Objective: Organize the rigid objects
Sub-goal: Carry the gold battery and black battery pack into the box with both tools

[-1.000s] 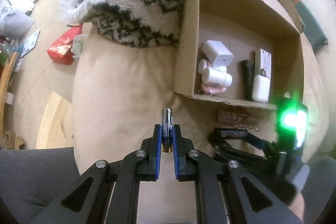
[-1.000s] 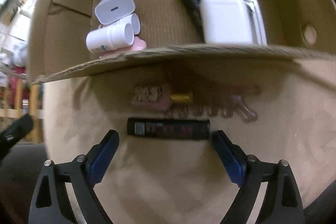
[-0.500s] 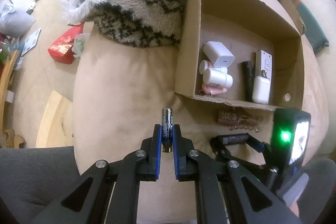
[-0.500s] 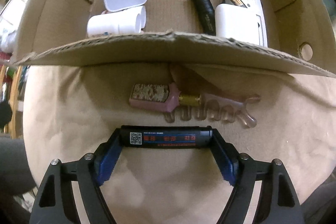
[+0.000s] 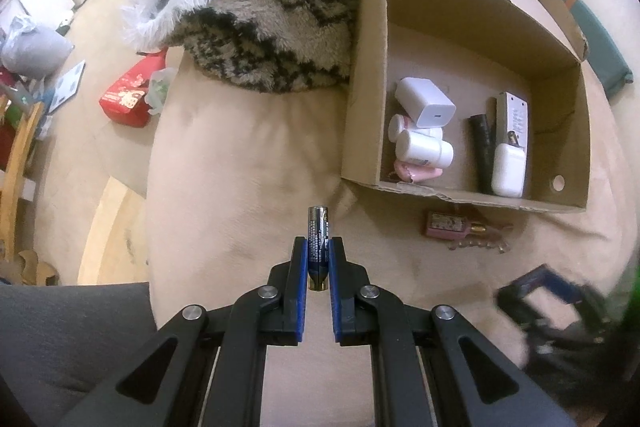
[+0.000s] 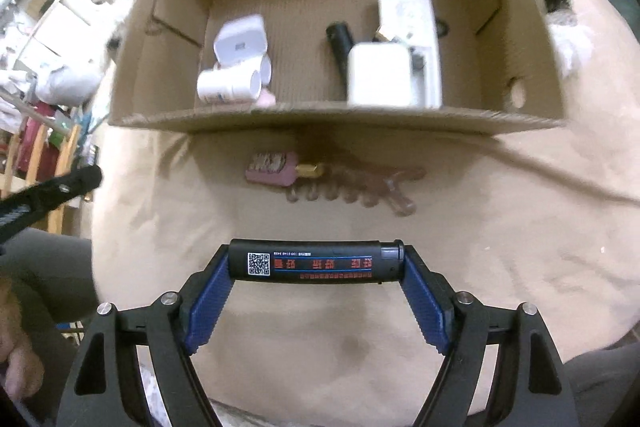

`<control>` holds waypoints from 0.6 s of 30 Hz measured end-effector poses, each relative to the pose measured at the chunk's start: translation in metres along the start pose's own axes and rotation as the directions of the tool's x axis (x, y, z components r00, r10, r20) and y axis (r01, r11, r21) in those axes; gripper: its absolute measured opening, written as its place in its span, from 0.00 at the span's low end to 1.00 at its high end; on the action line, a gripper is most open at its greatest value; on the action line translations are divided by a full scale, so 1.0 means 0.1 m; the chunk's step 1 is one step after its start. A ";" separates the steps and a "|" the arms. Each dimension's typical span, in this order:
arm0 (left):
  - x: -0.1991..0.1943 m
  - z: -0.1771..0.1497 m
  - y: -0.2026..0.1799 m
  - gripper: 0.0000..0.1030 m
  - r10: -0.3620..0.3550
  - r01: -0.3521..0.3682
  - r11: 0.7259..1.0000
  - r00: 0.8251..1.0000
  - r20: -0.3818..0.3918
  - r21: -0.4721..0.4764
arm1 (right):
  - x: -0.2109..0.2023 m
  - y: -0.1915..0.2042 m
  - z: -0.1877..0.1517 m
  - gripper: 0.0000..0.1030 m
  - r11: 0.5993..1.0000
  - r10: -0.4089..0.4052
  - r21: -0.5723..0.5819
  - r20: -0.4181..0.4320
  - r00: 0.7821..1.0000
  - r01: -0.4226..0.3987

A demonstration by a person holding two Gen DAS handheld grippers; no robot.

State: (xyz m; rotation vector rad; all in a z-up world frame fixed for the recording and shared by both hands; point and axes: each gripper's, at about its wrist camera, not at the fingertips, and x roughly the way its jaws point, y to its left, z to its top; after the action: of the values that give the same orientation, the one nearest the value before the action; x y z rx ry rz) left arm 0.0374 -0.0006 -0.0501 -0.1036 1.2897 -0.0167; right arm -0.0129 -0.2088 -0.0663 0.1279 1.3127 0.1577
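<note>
Left wrist view
- left gripper point(image 5: 319, 259): closed narrow on a battery point(image 5: 318, 243), the pads pinching its lower half.
- battery axis: in line with the fingers, its free end pointing ahead toward the cardboard box point(image 5: 362, 107).
- box from this hand: ahead and to the right, its near wall beyond the battery tip and apart from it.
- box contents: a white charger point(image 5: 425, 103), a white bottle point(image 5: 424, 149), a black tube point(image 5: 483, 143), a remote point(image 5: 514, 115), a white case point(image 5: 508, 171).
- outside the box: a pink perfume bottle point(image 5: 446, 225) on the beige cushion point(image 5: 240, 163), just before the near wall.

Right wrist view
- right gripper point(image 6: 316, 281): jaws wide but gripping, clamped end to end on a black lighter point(image 6: 316, 263) (they have just closed in onto it).
- lighter axis: crosswise to the fingers, roughly parallel to the box's near wall, clear of the cushion.
- box from this hand: straight ahead, with the perfume bottle and a clear hair clip point(image 6: 356, 187) lying between.
- nearer hand: I judge the right, facing the opening squarely.
- coming move: probably carrying the lighter forward over the near wall.
</note>
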 end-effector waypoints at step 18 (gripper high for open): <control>-0.32 0.17 -0.16 0.09 -0.005 0.000 0.999 0.993 0.115 0.044 | -0.67 -0.43 0.54 0.83 0.990 0.143 -0.059 0.272 0.951 -0.132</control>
State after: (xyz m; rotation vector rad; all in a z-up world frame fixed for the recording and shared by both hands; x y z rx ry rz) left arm 0.0456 -0.0135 -0.0130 -0.0673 1.1729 -0.0406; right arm 0.0246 -0.2635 0.0032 0.2002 1.0211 0.2750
